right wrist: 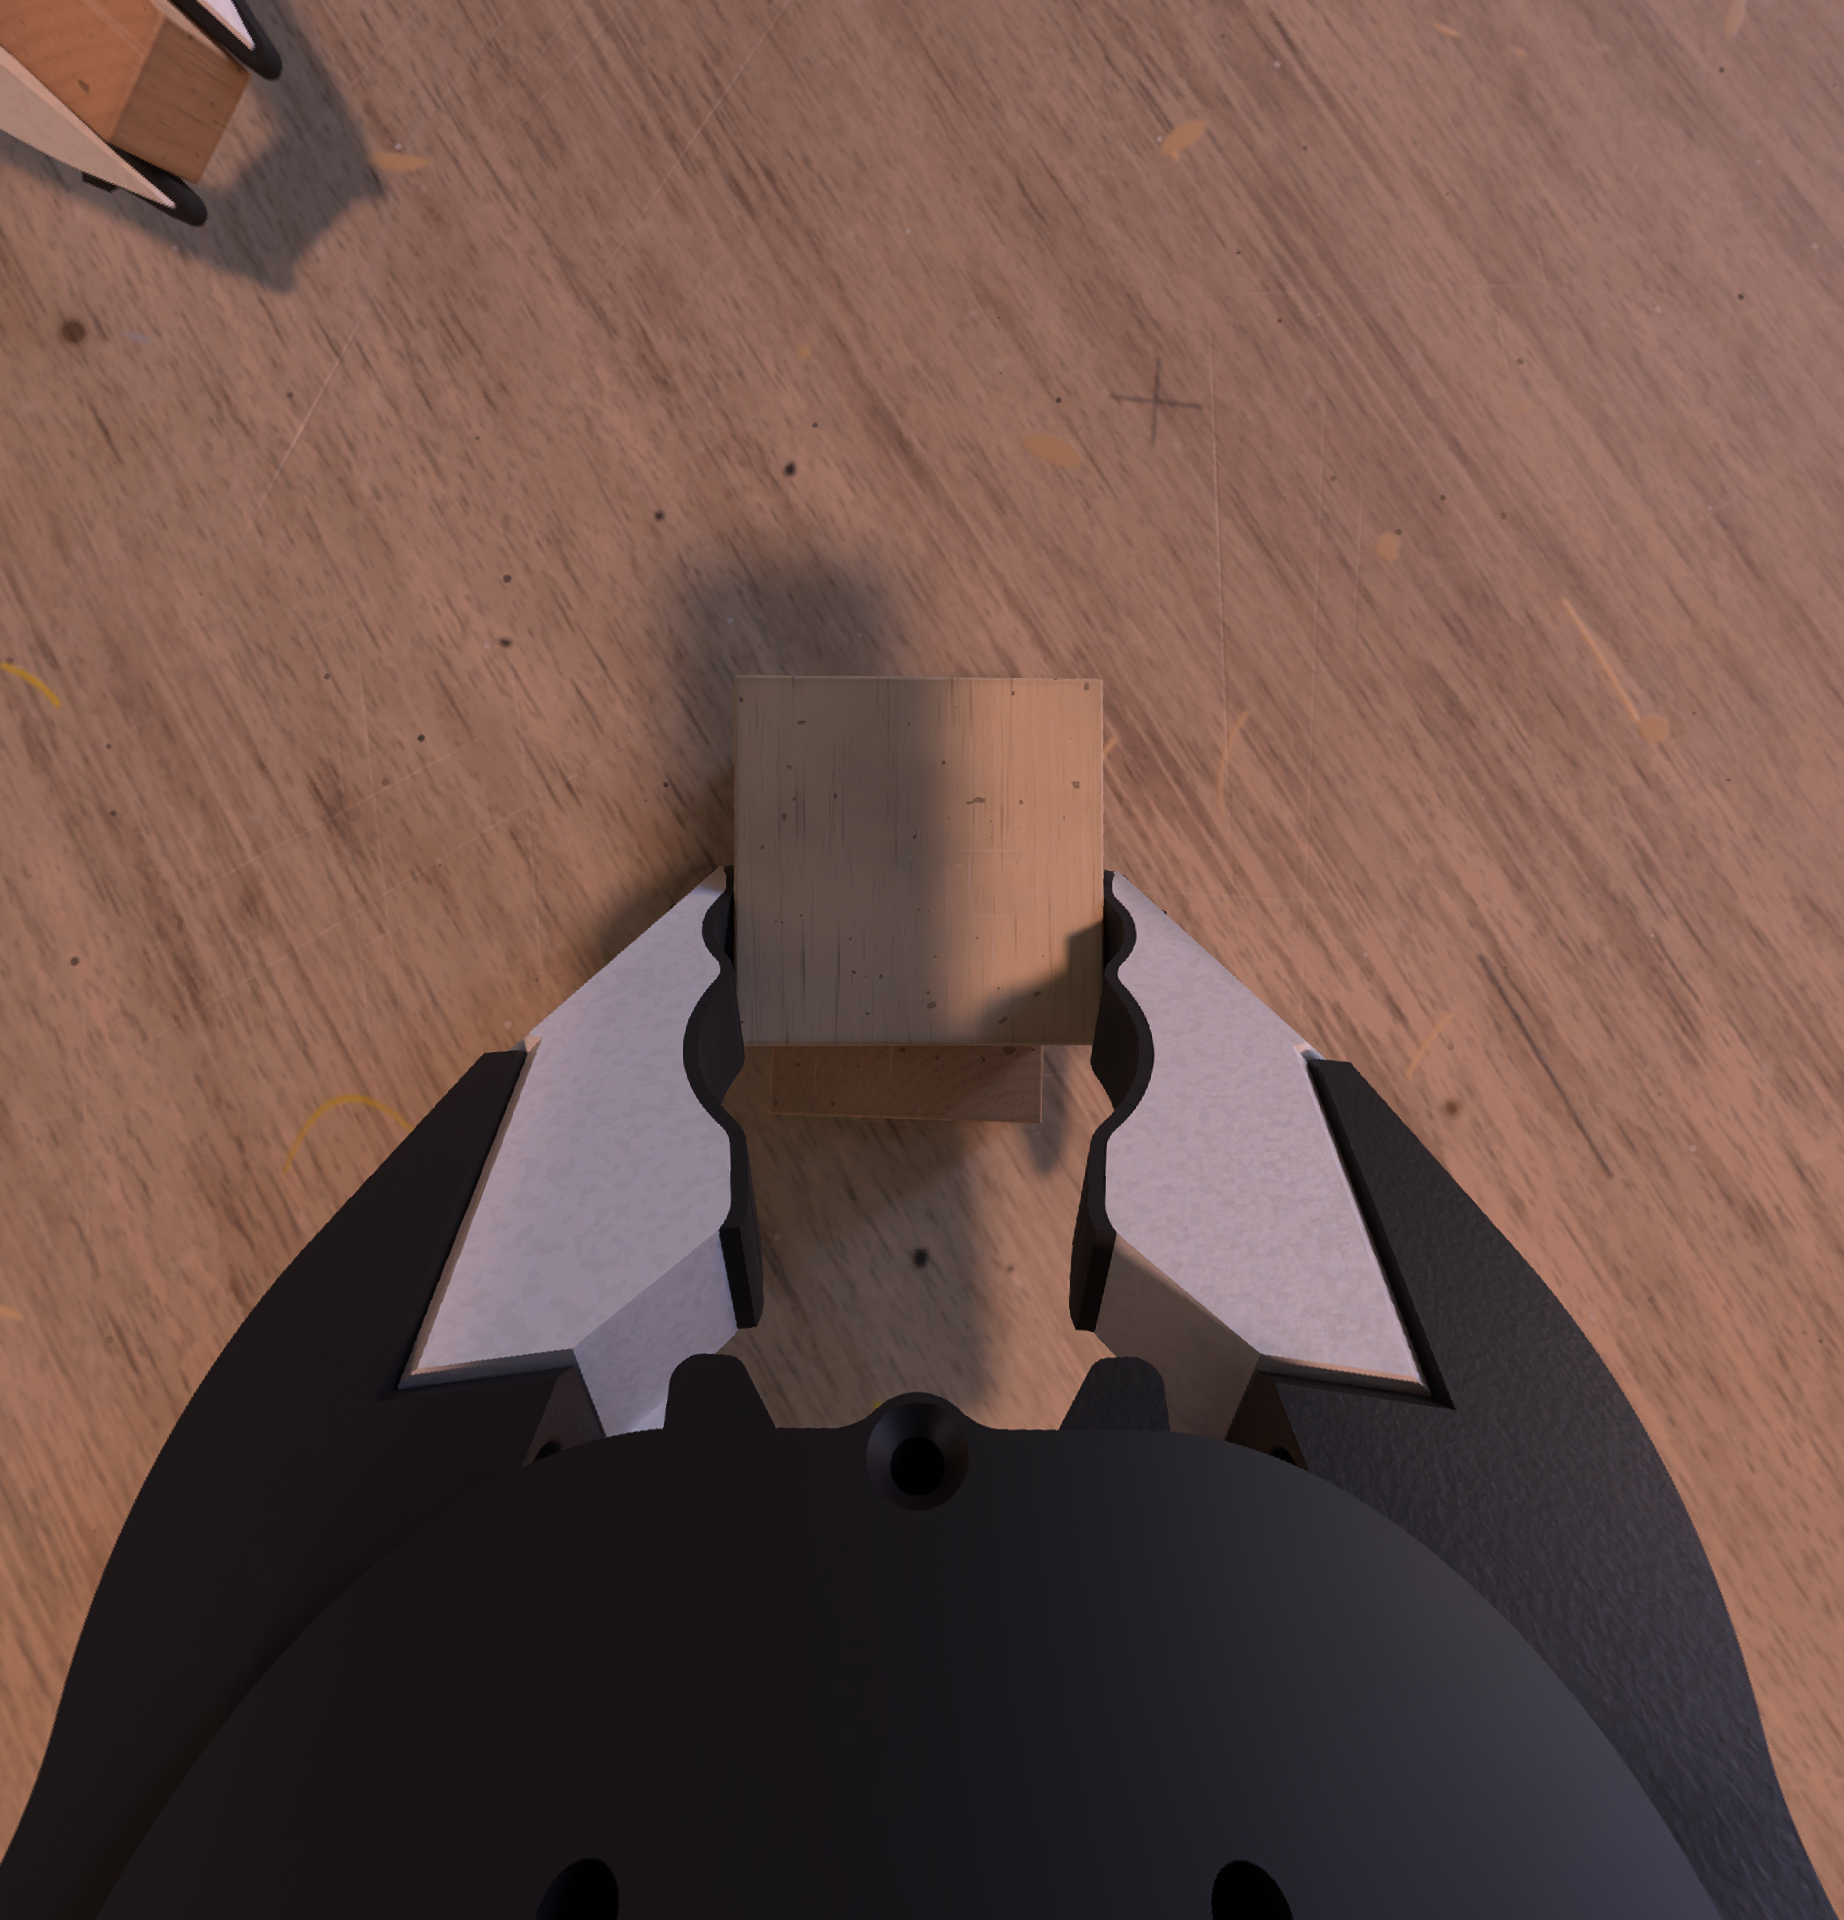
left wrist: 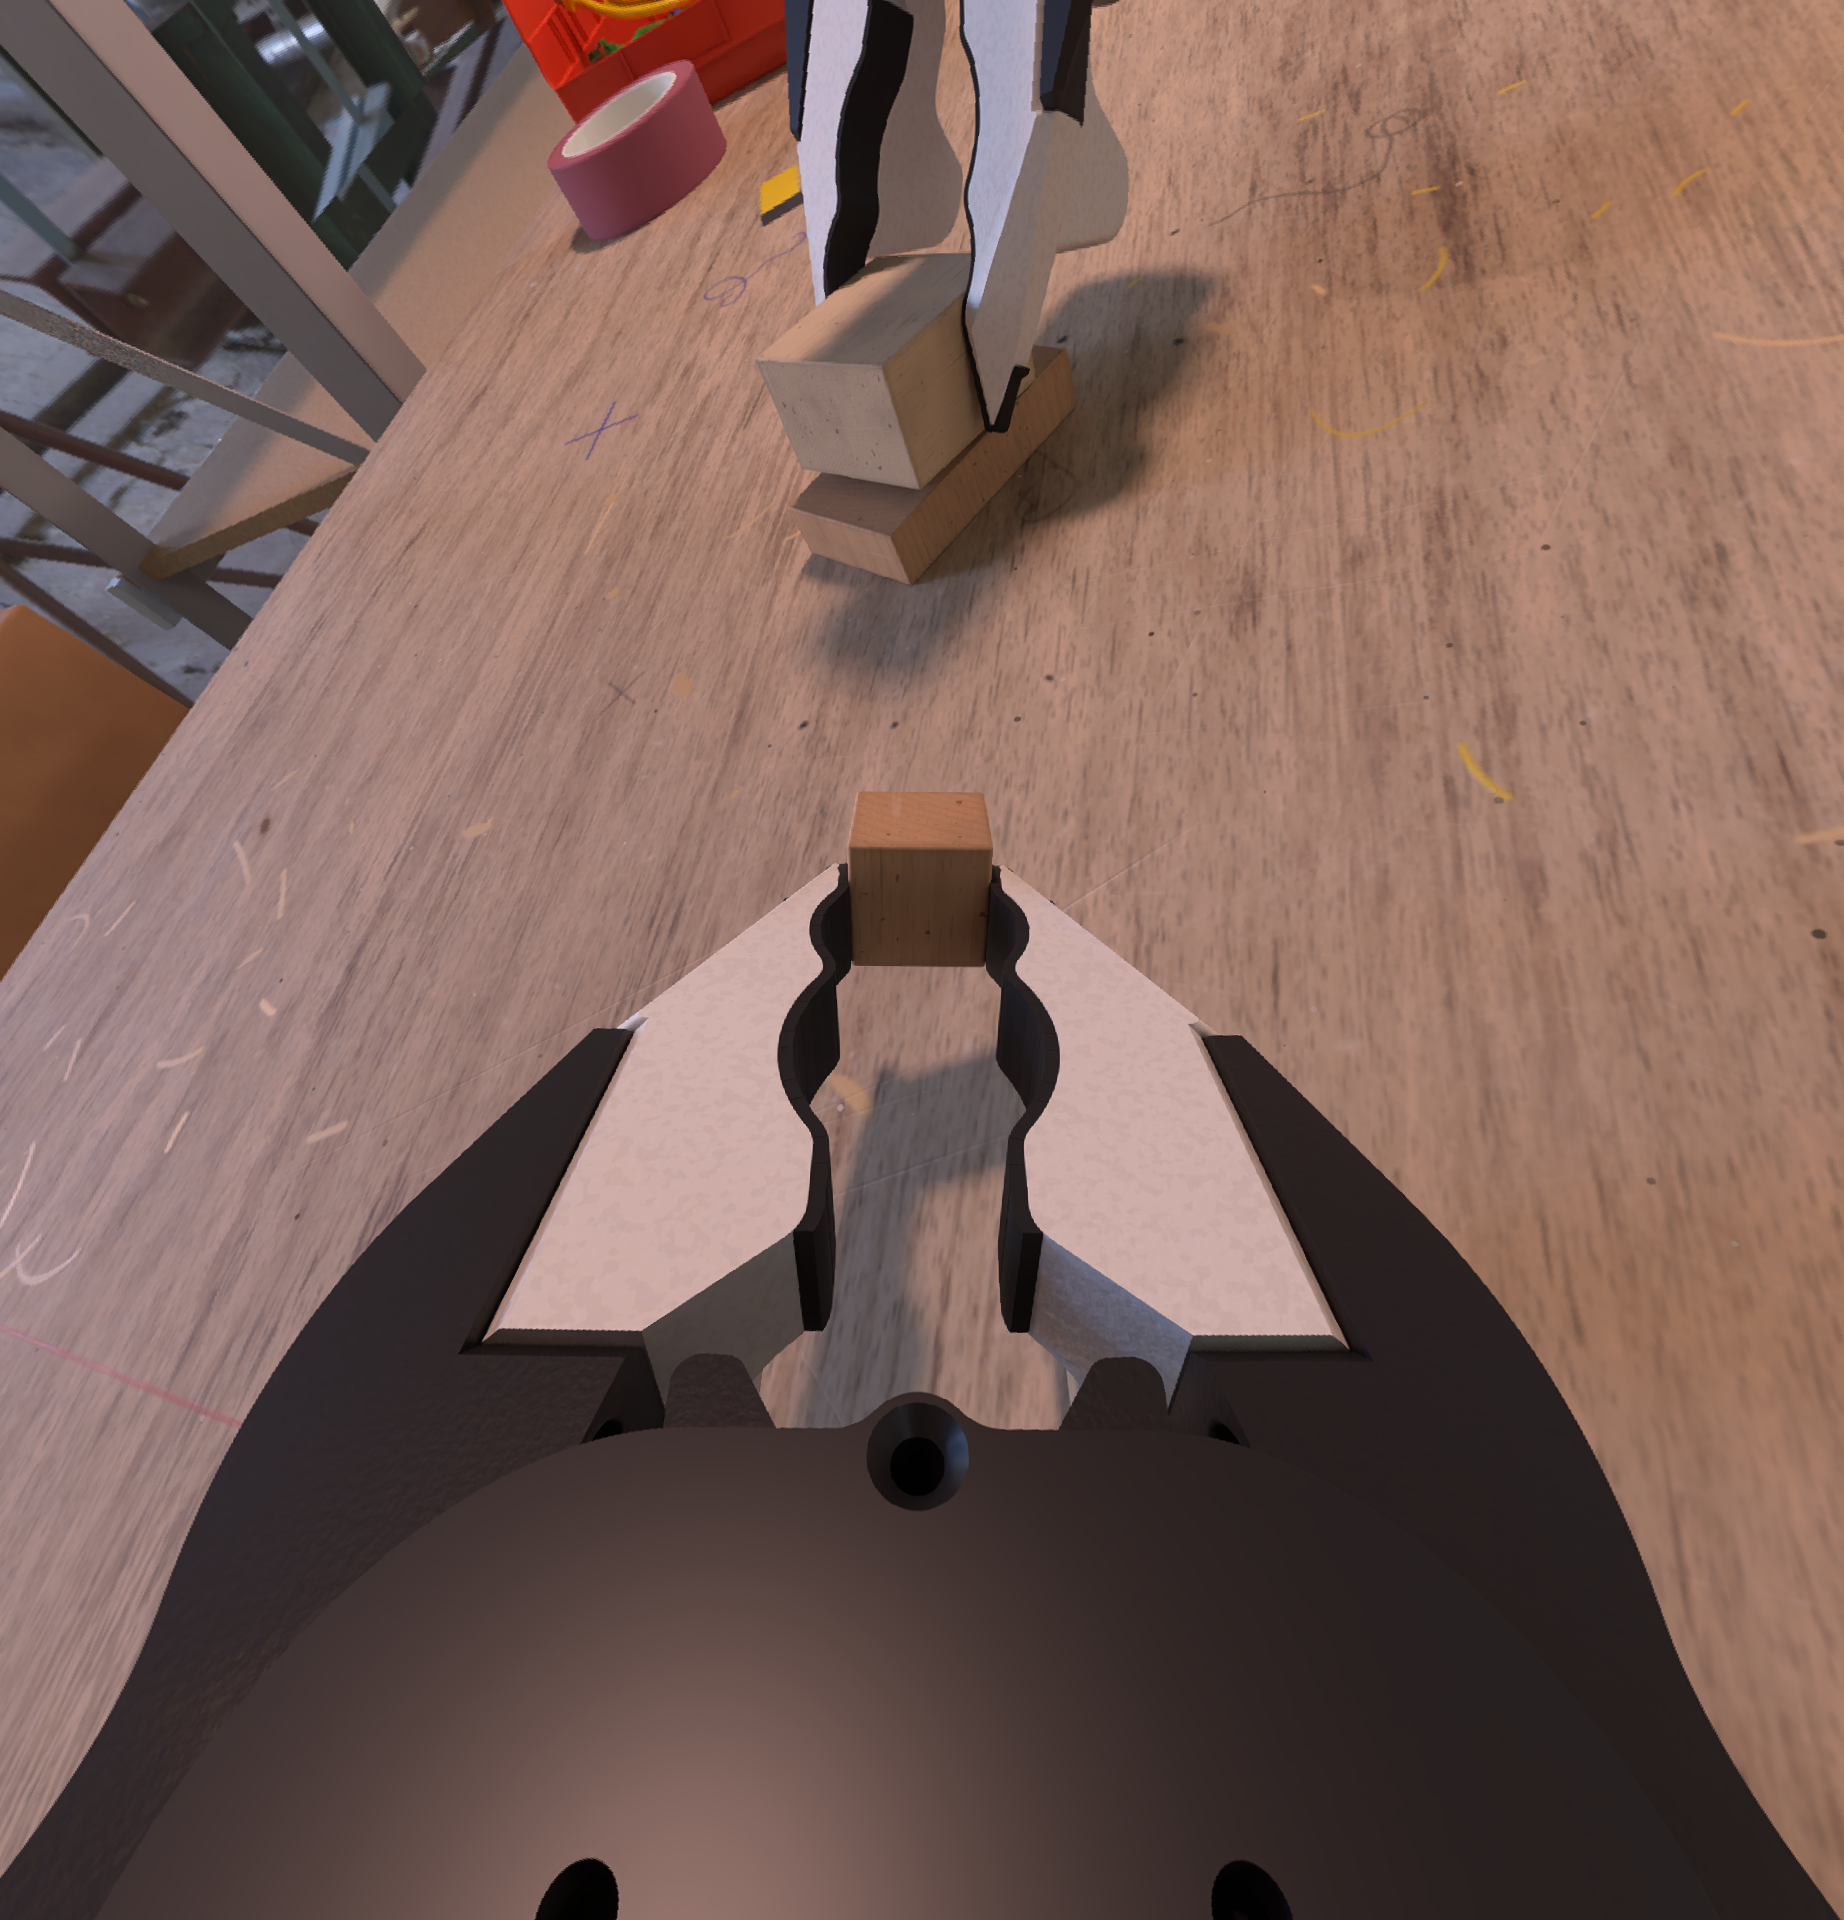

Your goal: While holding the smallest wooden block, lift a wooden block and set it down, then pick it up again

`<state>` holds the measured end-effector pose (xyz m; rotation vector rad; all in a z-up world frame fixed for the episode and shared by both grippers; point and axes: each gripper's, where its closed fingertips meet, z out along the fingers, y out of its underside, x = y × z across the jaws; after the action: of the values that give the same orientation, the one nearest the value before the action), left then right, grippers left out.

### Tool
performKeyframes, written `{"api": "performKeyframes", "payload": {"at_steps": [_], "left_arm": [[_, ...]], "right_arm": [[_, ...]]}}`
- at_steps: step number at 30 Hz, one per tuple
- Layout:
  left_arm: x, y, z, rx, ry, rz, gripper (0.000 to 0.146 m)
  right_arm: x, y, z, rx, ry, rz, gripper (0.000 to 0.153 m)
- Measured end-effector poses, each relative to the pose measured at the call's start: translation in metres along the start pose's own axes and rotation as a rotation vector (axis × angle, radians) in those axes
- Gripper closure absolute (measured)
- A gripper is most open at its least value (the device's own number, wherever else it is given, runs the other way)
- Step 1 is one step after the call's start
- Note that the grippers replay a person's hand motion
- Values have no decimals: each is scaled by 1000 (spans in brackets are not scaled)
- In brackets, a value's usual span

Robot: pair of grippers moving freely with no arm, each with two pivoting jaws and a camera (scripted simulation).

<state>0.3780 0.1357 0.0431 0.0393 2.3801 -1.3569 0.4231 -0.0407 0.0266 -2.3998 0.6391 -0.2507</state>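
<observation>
My left gripper (left wrist: 918, 894) is shut on the smallest wooden block (left wrist: 918, 878), a brown cube held above the table. My right gripper (right wrist: 918, 904) is shut on a larger pale wooden block (right wrist: 918, 831). Right under it lies a flat wooden block (right wrist: 907, 1086), mostly hidden. In the left wrist view the right gripper (left wrist: 918, 348) holds the pale block (left wrist: 866, 384) tilted over the flat block (left wrist: 939, 509); I cannot tell whether they touch. The left gripper (right wrist: 222, 130) with the small cube (right wrist: 159, 94) shows at the top left of the right wrist view.
The wooden table (left wrist: 1417, 623) ends along the left side of the left wrist view. A pink tape roll (left wrist: 637, 145) and a red crate (left wrist: 669, 42) stand at the far end. An orange box (left wrist: 35, 769) and a metal frame (left wrist: 222, 208) are beyond the left edge.
</observation>
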Motion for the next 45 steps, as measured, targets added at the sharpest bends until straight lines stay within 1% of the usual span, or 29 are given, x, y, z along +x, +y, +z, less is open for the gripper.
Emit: {"api": "performKeyframes", "payload": {"at_steps": [45], "left_arm": [[0,0,0,-1,-8,7,121]], "right_arm": [[0,0,-1,23,-3,14,85]]}}
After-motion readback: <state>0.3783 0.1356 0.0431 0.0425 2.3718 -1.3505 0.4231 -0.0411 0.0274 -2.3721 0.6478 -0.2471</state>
